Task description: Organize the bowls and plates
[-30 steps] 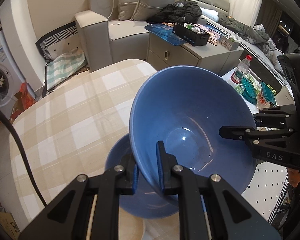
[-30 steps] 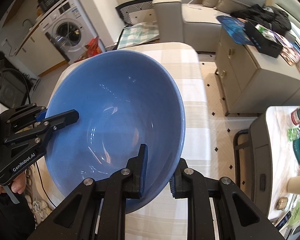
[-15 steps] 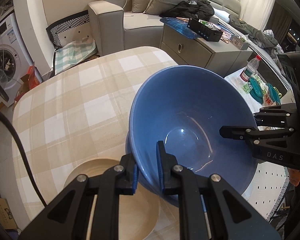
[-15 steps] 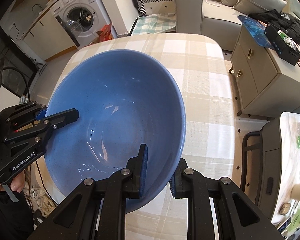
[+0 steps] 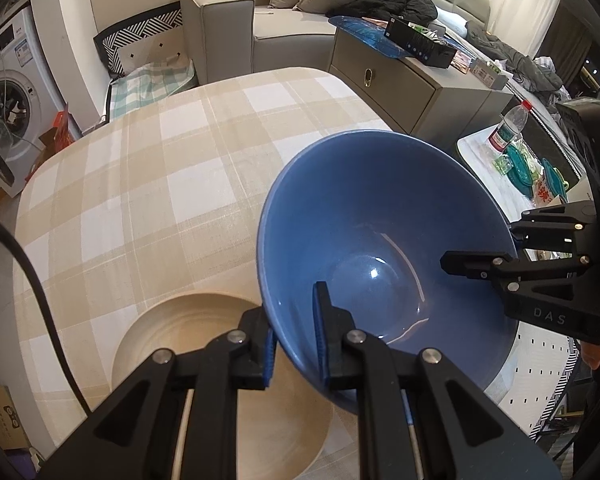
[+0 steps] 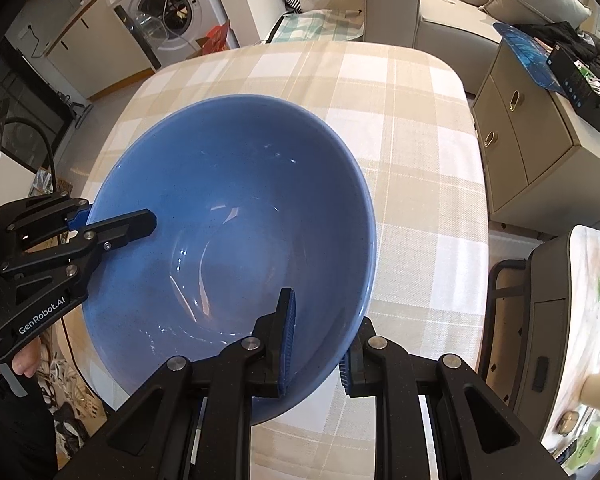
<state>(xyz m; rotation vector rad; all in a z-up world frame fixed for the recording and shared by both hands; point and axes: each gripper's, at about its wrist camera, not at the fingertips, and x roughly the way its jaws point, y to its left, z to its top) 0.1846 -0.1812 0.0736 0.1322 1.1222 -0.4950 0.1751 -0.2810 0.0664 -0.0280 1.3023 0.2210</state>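
Evidently mid-task, the blue bowl (image 5: 384, 264) hangs centre-right above the checked table (image 5: 148, 184), left gripper (image 5: 294, 340) and right gripper (image 6: 318, 344) clamping opposite rims, the beige plate (image 5: 188, 344) lower-left awaiting stacking.

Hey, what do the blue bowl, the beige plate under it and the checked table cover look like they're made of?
Blue bowl: probably glazed ceramic; it is glossy, with sharp curved light reflections inside and fine speckles. Beige plate: likely ceramic or stoneware with a matte finish; faint concentric rings, no glare. Checked table cover: woven cloth by its visible thread texture, though a coated fabric can't be ruled out.
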